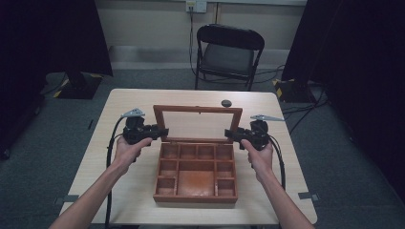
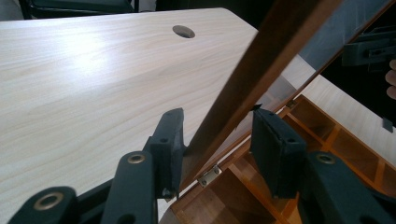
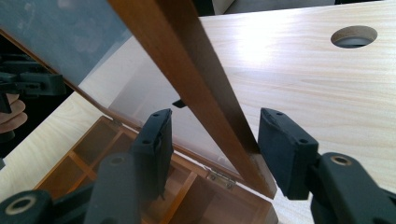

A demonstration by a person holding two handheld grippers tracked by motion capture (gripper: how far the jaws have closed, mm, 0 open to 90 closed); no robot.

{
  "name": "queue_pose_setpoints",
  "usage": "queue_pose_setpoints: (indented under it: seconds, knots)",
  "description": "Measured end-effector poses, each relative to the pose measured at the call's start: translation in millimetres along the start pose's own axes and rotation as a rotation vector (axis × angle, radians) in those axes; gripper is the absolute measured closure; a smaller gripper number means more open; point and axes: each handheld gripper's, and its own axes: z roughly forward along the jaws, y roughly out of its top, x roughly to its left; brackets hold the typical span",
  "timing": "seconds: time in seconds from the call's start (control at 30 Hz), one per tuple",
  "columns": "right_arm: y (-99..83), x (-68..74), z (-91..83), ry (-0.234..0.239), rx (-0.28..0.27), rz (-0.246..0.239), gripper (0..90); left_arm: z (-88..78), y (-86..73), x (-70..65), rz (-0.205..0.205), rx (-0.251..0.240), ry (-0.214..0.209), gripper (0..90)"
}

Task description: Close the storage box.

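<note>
A wooden box point(image 1: 196, 198) with several empty compartments sits mid-table, its glass-paned lid point(image 1: 197, 109) standing upright. My left gripper point(image 1: 160, 132) reaches in at the lid's left edge. In the left gripper view, the wooden frame point(image 2: 261, 60) runs between the jaws of the left gripper point(image 2: 217, 140); one pad presses on the wood and the other sits against the glass side. My right gripper point(image 1: 231, 134) is at the lid's right edge. In the right gripper view, the frame point(image 3: 187, 60) passes between the wide-spread jaws of the right gripper point(image 3: 215, 140), with a gap on the glass side.
The pale wooden table point(image 1: 133, 105) has a round cable hole point(image 1: 226, 103) behind the lid. A black folding chair point(image 1: 228, 52) stands beyond the far edge. Bare tabletop lies on both sides of the box.
</note>
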Motion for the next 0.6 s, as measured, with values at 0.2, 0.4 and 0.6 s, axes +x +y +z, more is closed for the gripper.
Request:
queue_pose_setpoints:
  seconds: [0.2,0.4,0.6]
  knots:
    - [-0.6,2.4,-3.3,0.007,0.008,-0.001,42.1,-2.9,-1.0,-3.6,0.023,0.015,-0.001,54.7]
    - [-4.2,8.6,-8.3,-0.004,0.014,-0.022,38.6,-6.4,-5.4,-8.1,0.040,0.013,-0.001,53.4]
    - [-7.9,10.6,-14.0,-0.022,0.023,-0.039,38.4,-9.3,-9.6,-12.8,0.046,0.015,0.015,51.4]
